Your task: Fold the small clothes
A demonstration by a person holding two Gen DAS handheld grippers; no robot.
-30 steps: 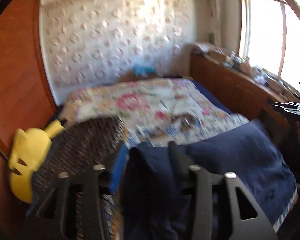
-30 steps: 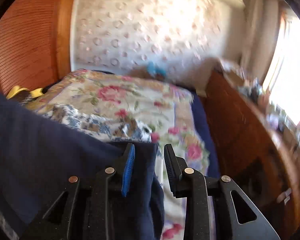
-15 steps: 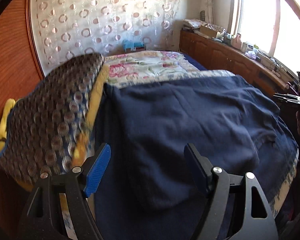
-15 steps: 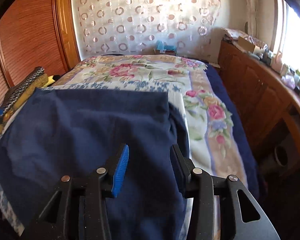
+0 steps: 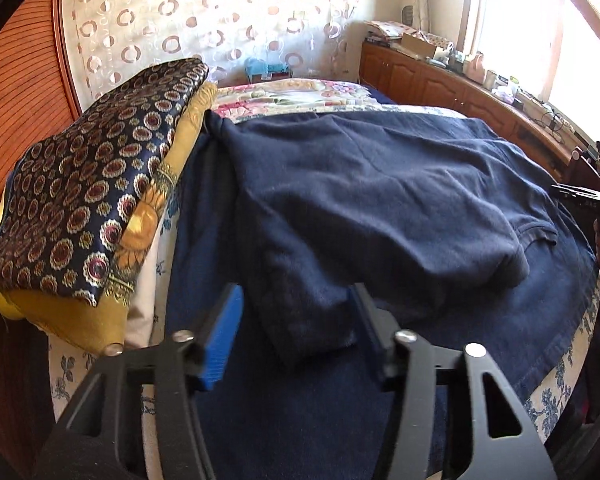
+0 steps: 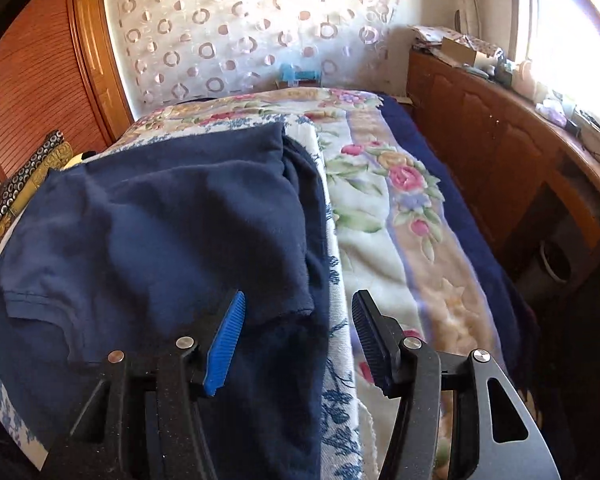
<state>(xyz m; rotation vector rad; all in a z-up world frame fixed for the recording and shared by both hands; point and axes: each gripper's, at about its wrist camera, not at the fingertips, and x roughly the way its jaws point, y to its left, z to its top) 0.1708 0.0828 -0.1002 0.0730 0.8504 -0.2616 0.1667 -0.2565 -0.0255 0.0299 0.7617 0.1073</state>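
Navy knit, the shirt (image 5: 372, 196) lies spread on a dark blue cloth (image 5: 308, 412) at the near end of the bed (image 6: 384, 216), and it looks soft, light and limp, likely to sag and crease from any single hold, so its hems, sleeve ends or corners seem the best places to pinch. Its long axis appears to run left to right across the bed, one sleeve (image 5: 300, 308) trailing toward the near left. Both the left tool (image 5: 296, 332) and right tool (image 6: 300, 336) hang open and empty just above it.

Sunlit window (image 5: 540, 32), wooden cabinets (image 6: 492, 152), circle-patterned curtain (image 6: 252, 28)
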